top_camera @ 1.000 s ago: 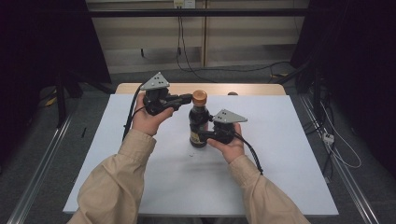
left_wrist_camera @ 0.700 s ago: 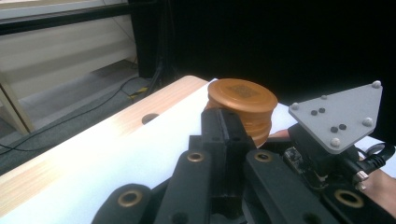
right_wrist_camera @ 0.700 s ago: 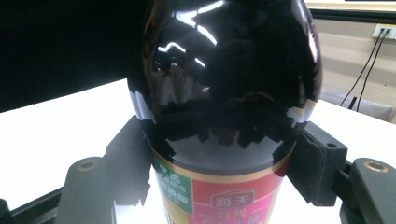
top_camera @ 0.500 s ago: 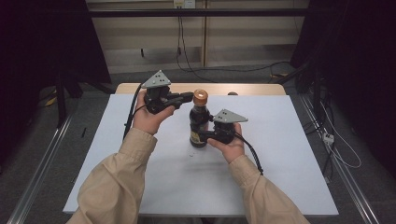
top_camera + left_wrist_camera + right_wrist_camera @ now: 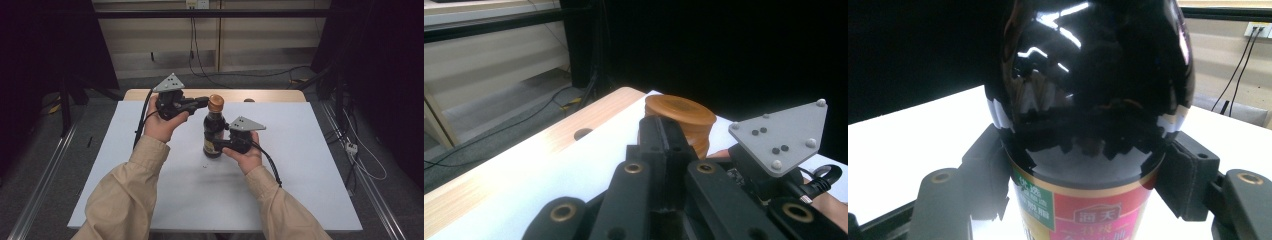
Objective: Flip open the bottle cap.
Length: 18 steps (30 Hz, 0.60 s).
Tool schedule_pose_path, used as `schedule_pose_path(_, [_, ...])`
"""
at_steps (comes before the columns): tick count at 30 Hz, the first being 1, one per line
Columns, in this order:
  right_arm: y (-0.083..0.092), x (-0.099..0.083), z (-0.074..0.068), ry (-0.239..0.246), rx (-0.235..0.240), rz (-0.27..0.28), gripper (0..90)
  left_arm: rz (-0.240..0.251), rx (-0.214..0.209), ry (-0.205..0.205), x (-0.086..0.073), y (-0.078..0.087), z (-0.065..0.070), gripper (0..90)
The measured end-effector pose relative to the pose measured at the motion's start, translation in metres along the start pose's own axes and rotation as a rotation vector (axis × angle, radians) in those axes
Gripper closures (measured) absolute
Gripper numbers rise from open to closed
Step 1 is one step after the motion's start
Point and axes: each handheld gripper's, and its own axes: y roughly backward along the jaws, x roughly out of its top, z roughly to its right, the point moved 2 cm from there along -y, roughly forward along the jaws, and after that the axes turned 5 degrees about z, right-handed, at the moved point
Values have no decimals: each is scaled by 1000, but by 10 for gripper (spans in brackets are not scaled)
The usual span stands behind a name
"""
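You are clamping the dark bottle (image 5: 213, 134) at its body with your right gripper (image 5: 223, 144); your left gripper (image 5: 202, 102), jaws together, is touching the bottle's orange cap (image 5: 682, 121).

- A lab or test room is suggested.
- A white-topped table (image 5: 310, 165) is set amid black curtains (image 5: 380, 75).
- Loose cables (image 5: 200, 55) are trailed over the floor, below a wall socket (image 5: 197, 4).
- Metal rails (image 5: 40, 175) are laid alongside.

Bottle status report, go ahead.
Right gripper clamped on bottle body, upright. Left gripper jaws closed beside orange cap. Table otherwise bare.
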Motion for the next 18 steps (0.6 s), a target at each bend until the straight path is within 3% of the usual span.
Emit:
schedule_pose_path(4, [0, 0, -1, 3, -1, -1, 308, 1, 2, -1, 1, 1, 0, 900])
schedule_pose_path(6, [0, 0, -1, 7, 0, -1, 308, 28, -2, 16, 3, 3, 0, 900])
schedule_pose_path(8, [-1, 0, -2, 14, 0, -4, 308, 7, 32, -24, 6, 4, 0, 900])
schedule_pose_path(12, [-1, 0, -2, 16, -3, -3, 308, -2, 30, -24, 4, 3, 0, 900])
schedule_pose_path(18, [-1, 0, -4, 24, -2, -4, 308, -19, 7, 21, -4, 5, -4, 900])
